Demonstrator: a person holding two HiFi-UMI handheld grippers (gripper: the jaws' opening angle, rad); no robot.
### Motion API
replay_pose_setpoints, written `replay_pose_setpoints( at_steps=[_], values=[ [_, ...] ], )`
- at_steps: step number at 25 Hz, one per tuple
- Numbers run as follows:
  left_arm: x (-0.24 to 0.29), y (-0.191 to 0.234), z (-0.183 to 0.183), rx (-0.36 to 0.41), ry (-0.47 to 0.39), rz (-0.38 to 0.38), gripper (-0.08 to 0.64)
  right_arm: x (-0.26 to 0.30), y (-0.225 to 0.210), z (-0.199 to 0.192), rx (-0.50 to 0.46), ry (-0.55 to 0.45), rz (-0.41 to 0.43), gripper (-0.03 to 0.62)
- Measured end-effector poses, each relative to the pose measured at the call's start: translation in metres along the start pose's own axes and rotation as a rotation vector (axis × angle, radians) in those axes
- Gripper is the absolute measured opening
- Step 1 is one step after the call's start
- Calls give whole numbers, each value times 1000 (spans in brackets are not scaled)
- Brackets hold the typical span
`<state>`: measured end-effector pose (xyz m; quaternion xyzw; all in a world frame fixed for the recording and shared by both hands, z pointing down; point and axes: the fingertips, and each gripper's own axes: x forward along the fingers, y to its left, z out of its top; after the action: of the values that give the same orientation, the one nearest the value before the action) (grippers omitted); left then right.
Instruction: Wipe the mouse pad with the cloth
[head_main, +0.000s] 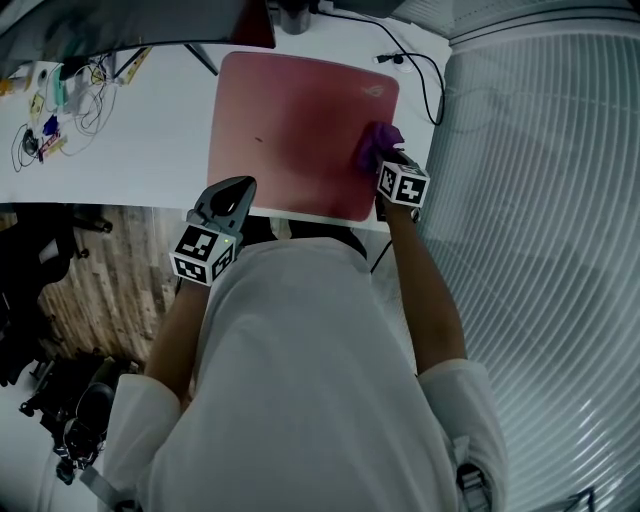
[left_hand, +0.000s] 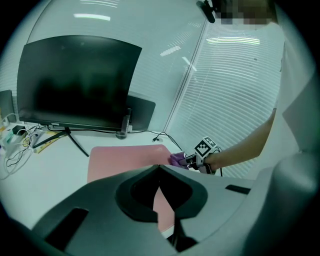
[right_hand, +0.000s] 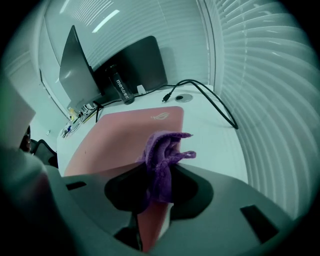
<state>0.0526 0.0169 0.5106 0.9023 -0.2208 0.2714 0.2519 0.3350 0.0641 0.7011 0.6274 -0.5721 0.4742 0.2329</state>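
Observation:
The pink mouse pad (head_main: 300, 130) lies on the white desk (head_main: 150, 150). My right gripper (head_main: 388, 165) is shut on a bunched purple cloth (head_main: 378, 143), which rests on the pad near its right edge. In the right gripper view the cloth (right_hand: 162, 147) sticks out from between the jaws of the right gripper (right_hand: 161, 167) over the pad (right_hand: 120, 140). My left gripper (head_main: 243, 183) hovers at the pad's front left corner, shut with nothing in it. The left gripper view shows the left gripper (left_hand: 159, 169) with its jaw tips meeting, the pad (left_hand: 125, 157) and the cloth (left_hand: 176, 159) beyond.
A dark monitor (left_hand: 80, 82) and a black cylinder (right_hand: 120, 87) stand behind the pad. A black cable (head_main: 425, 75) runs along the desk's right side beside ribbed blinds (head_main: 540, 200). Small items and wires (head_main: 50, 110) clutter the far left. The desk edge (head_main: 100, 203) is near me.

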Motion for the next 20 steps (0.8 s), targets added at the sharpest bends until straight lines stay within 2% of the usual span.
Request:
replay_pose_setpoints(
  at_steps=[6, 11, 15, 20],
  values=[
    [1, 3, -1, -2, 0, -2, 17, -15, -29, 8, 27, -45, -75, 133],
    [3, 9, 6, -5, -16, -5, 17, -24, -47, 31, 25, -81, -115, 133],
    [0, 16, 4, -13, -20, 6, 17, -14, -58, 47, 10, -59, -158, 133],
    [-22, 38, -5, -45, -10, 42, 17, 0, -46, 59, -36, -4, -226, 133]
  ],
)
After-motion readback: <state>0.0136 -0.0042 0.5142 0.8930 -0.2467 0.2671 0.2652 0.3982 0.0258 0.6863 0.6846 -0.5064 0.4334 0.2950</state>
